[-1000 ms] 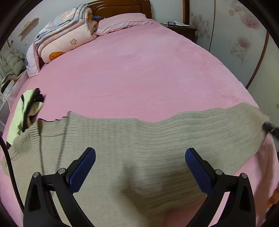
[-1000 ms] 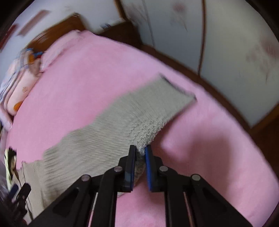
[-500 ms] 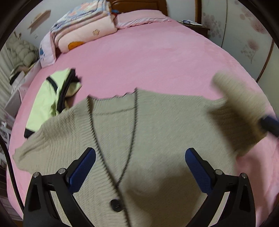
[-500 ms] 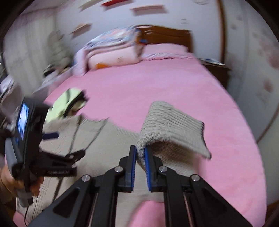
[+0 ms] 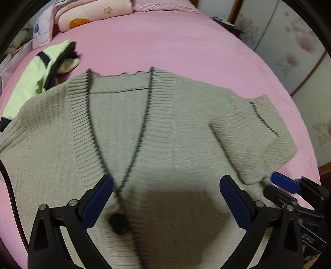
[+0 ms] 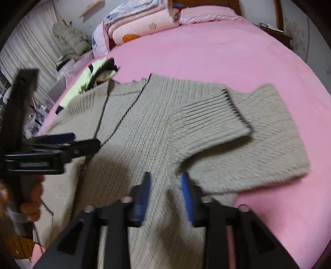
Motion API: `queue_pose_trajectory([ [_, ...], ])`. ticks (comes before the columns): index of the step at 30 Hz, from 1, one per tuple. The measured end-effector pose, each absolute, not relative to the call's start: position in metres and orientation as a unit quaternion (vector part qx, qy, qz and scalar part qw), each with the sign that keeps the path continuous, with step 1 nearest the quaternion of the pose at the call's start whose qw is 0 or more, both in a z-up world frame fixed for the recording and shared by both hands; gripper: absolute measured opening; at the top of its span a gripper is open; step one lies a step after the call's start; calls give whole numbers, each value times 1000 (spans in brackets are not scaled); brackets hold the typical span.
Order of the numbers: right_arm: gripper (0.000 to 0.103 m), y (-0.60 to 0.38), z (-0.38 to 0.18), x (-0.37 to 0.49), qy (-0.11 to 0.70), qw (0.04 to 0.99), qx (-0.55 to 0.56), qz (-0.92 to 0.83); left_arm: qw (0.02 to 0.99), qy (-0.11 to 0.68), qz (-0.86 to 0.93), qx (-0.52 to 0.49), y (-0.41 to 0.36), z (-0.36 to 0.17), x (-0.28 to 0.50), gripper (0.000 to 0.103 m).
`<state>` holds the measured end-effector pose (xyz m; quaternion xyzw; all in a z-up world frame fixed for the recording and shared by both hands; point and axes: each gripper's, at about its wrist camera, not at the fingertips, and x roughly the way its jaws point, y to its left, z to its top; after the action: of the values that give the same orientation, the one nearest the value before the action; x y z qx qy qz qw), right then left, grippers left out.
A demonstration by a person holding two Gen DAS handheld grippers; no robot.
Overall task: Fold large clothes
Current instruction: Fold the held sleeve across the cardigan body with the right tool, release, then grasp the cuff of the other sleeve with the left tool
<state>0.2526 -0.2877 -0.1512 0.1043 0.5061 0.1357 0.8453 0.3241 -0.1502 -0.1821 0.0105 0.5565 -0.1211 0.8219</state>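
A beige knitted cardigan (image 5: 165, 132) with dark trim lies flat on the pink bed (image 5: 169, 41), front up, one dark button (image 5: 119, 222) near its lower middle. Its right sleeve (image 6: 215, 115) is folded in across the body, cuff toward the chest. My left gripper (image 5: 166, 201) is wide open and empty, hovering over the cardigan's lower front; it also shows at the left of the right wrist view (image 6: 68, 142). My right gripper (image 6: 165, 186) is partly open, just above the sleeve's base, holding nothing; it shows at the lower right of the left wrist view (image 5: 287, 185).
A yellow-green garment with black trim (image 5: 41, 76) lies beside the cardigan's left shoulder. Folded quilts (image 6: 140, 24) and a pillow (image 6: 209, 15) sit at the headboard. A wardrobe door (image 5: 300, 51) stands to the right, clutter (image 6: 68, 41) to the left.
My right gripper carried the sleeve over the body, laid it down and opened, letting go. My left gripper moved nearer over the cardigan's front and stayed open.
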Motion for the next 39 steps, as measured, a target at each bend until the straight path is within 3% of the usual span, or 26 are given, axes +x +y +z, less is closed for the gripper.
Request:
queue_pose_trajectory([
  [9, 36, -350, -128, 203, 459, 876, 146, 0, 833, 529, -145, 73, -239, -178, 316, 102],
  [13, 36, -375, -137, 191, 460, 870, 174, -30, 828, 534, -135, 101, -279, -188, 319, 76],
  [21, 36, -391, -147, 173, 460, 864, 198, -46, 822, 530, -120, 170, -323, -207, 317, 75],
  [30, 36, -380, -133, 164, 442, 879, 172, -50, 823, 526, -121, 180, -321, -213, 312, 82],
  [33, 36, -377, -132, 166, 442, 880, 167, -51, 824, 522, -108, 193, -323, -219, 315, 80],
  [35, 36, -375, -131, 166, 444, 880, 161, -54, 823, 522, -107, 197, -323, -221, 319, 51],
  [36, 36, -374, -131, 165, 444, 880, 159, -56, 818, 529, -111, 197, -324, -223, 322, 22],
  [37, 36, -373, -130, 164, 444, 880, 158, -56, 815, 535, -110, 196, -324, -224, 324, 12],
  [39, 36, -373, -129, 161, 443, 881, 157, -57, 818, 535, -105, 183, -318, -220, 328, 8],
])
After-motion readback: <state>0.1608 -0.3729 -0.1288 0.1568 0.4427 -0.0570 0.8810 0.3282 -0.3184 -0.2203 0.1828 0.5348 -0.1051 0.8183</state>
